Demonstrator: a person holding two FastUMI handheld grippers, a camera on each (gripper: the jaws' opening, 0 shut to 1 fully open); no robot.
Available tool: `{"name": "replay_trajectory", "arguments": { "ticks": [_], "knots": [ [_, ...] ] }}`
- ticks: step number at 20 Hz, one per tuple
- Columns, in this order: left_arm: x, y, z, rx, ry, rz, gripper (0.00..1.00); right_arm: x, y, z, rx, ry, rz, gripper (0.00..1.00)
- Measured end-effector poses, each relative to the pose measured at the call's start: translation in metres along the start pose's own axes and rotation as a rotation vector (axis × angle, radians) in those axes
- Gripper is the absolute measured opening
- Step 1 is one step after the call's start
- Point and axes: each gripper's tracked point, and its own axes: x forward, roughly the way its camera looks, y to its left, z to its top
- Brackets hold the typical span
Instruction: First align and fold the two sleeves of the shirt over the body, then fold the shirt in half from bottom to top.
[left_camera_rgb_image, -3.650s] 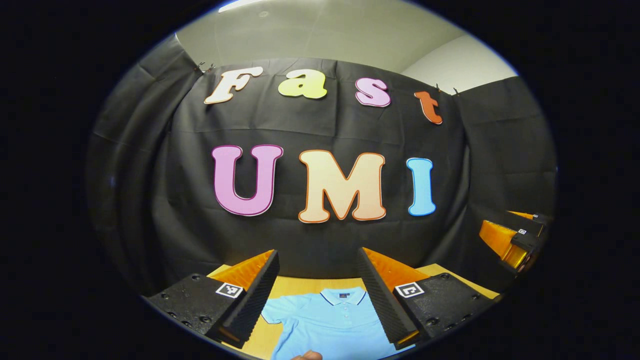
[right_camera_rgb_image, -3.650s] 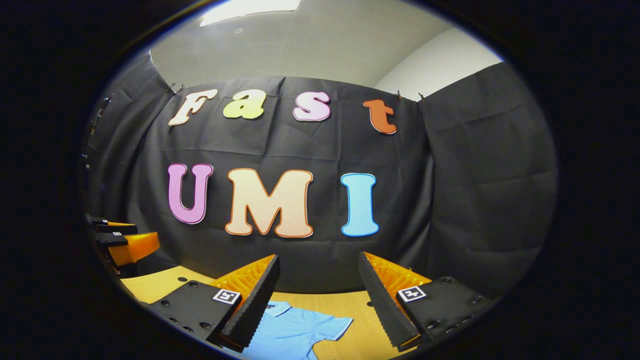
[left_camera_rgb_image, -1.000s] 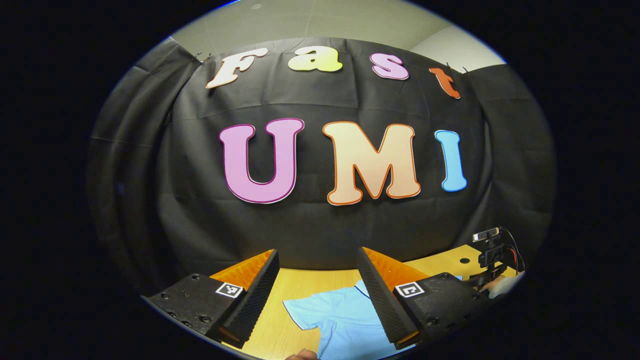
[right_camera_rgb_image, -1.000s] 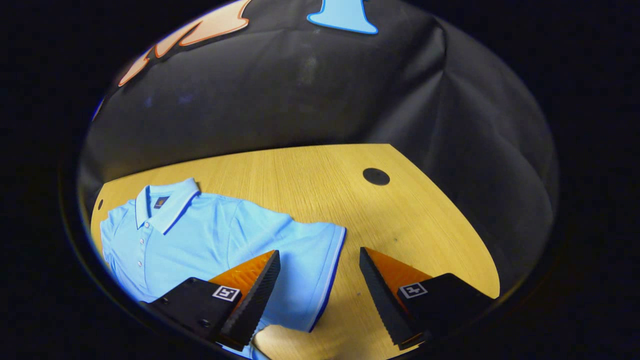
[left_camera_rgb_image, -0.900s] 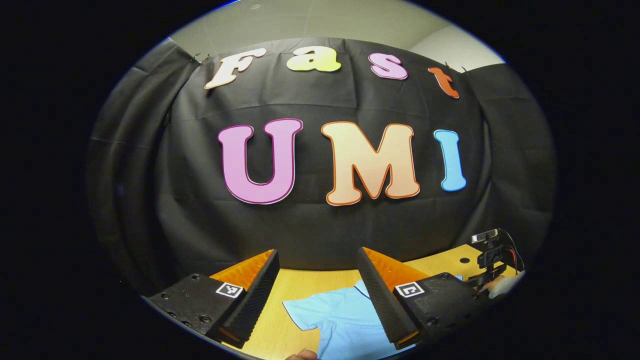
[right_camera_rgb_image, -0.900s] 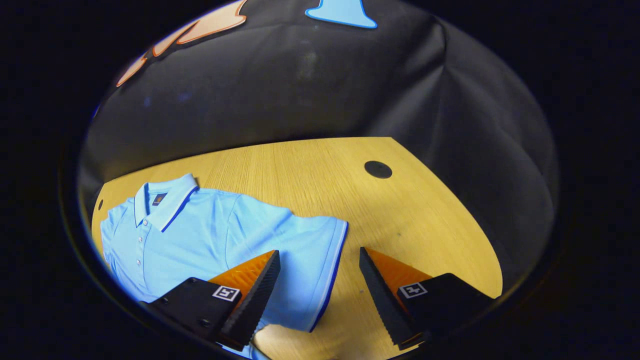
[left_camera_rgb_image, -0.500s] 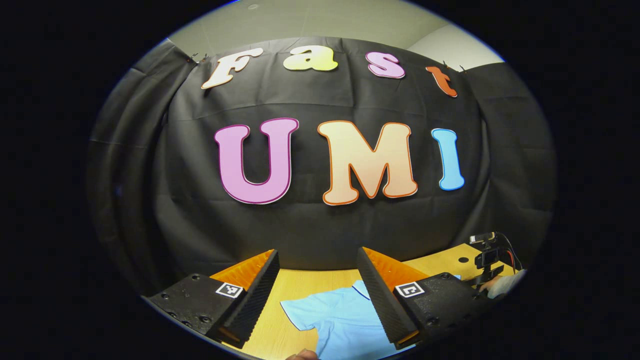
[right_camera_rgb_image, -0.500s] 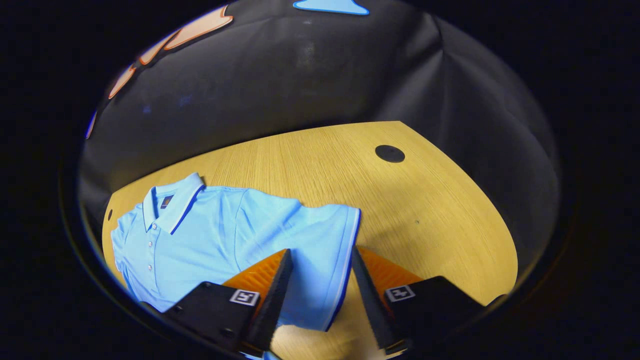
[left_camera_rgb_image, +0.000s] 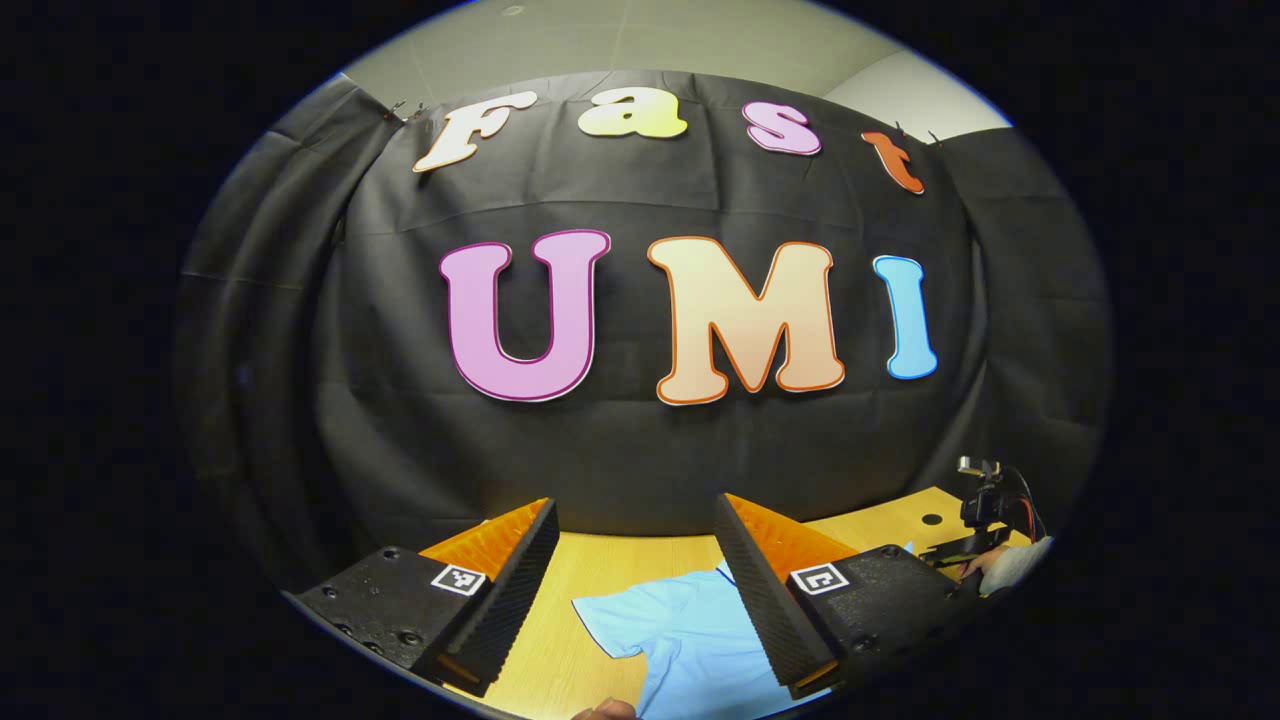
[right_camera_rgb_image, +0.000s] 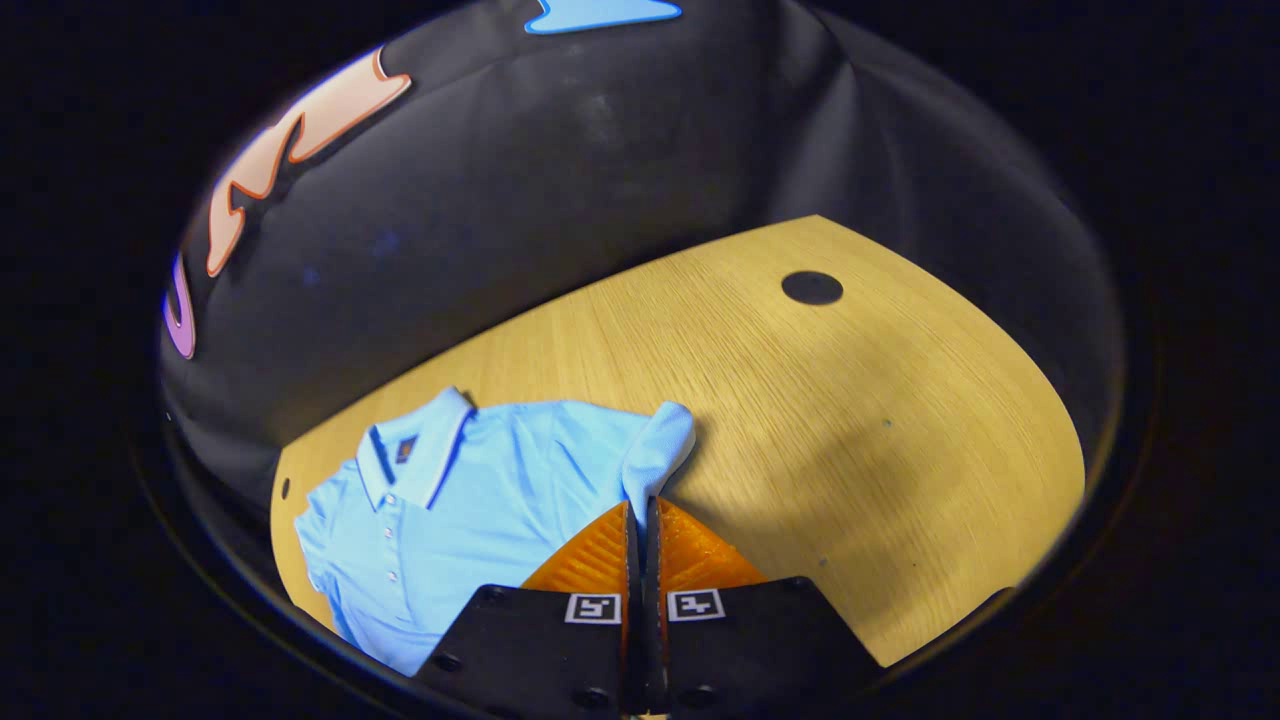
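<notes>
Clamped now on the right sleeve (right_camera_rgb_image: 655, 450) of the light-blue polo shirt (right_camera_rgb_image: 480, 520): right gripper (right_camera_rgb_image: 641, 515), jaws drawn together with the cuff pinched between them, where half a second earlier they stood apart astride the sleeve's edge. Sleeve already lifted and bunched upward from the wooden table (right_camera_rgb_image: 850, 420), no longer flat as a second ago. Shirt itself spread face-up on the table's left part in the right gripper view, collar (right_camera_rgb_image: 420, 455) toward the booth wall, buttons showing down the placket. Held level and idle above the near edge of the table: left gripper (left_camera_rgb_image: 635, 585), jaws wide apart, gripping nothing, the shirt's other sleeve (left_camera_rgb_image: 620, 615) lying flat below and beyond them (little changed over the last seconds). By the look of it, first sleeve fold just begun; carry across the body likely next, left sleeve and bottom-to-top fold not yet done.
</notes>
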Motion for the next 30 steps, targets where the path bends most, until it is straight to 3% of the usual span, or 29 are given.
{"name": "replay_trajectory", "arguments": {
  "ticks": [4, 9, 16, 17, 22, 26, 30],
  "knots": [
    [-0.002, 0.003, -0.005, -0.024, 0.012, 0.000, 0.94, -0.009, 0.052, 0.008, 0.089, -0.028, 0.127, 0.03],
    [-0.006, 0.020, -0.016, -0.046, 0.040, 0.023, 0.95, -0.003, 0.118, -0.019, 0.109, 0.006, 0.247, 0.03],
    [-0.008, 0.051, -0.049, -0.109, 0.117, 0.075, 0.95, 0.014, 0.153, -0.069, 0.120, 0.124, 0.266, 0.03],
    [-0.006, 0.053, -0.052, -0.128, 0.126, 0.076, 0.95, 0.013, 0.154, -0.073, 0.121, 0.136, 0.273, 0.08],
    [0.008, 0.051, -0.077, -0.174, 0.166, 0.077, 0.95, -0.015, 0.158, -0.055, -0.004, 0.035, 0.307, 0.98],
    [0.031, 0.042, -0.103, -0.175, 0.203, 0.056, 0.95, -0.050, 0.149, -0.039, -0.109, -0.030, 0.305, 0.97],
    [0.057, 0.040, -0.146, -0.192, 0.287, 0.057, 0.95, -0.081, 0.136, -0.028, -0.109, -0.073, 0.307, 0.98]
  ]
}}
